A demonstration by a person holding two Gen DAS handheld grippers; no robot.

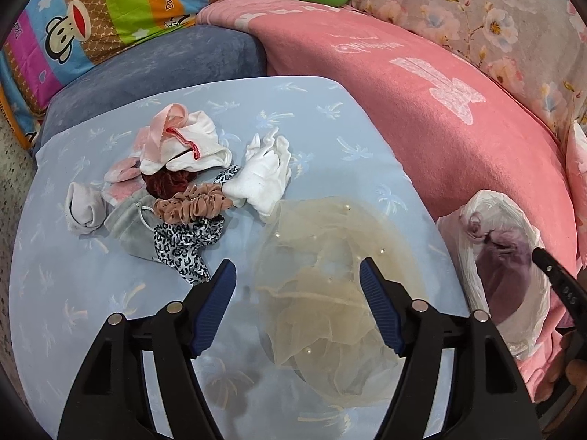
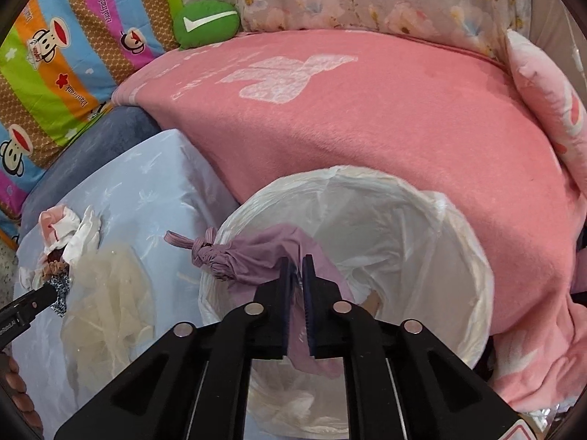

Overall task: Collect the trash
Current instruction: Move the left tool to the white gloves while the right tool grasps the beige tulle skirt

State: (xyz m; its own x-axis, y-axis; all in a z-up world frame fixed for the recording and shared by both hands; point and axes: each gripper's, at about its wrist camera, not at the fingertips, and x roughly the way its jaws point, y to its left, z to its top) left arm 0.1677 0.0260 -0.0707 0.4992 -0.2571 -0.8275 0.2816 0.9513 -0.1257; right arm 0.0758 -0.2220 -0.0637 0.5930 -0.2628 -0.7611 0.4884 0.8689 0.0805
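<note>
Right gripper [image 2: 298, 275] clamps mauve cloth [image 2: 256, 256] over lined bin [image 2: 458, 256]: release next. Left gripper [image 1: 297, 278] spread above beige tulle [image 1: 319, 311].

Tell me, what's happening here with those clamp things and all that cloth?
A person is clearing scraps off a small blue table with a handheld gripper in each hand. The right gripper has a mauve cloth pouch between its fingers, draped over the rim of a bin lined with a white bag beside a pink blanket. The left gripper hangs open above a sheer beige fabric. A pile of scrunchies and socks still lies on the table.
</note>
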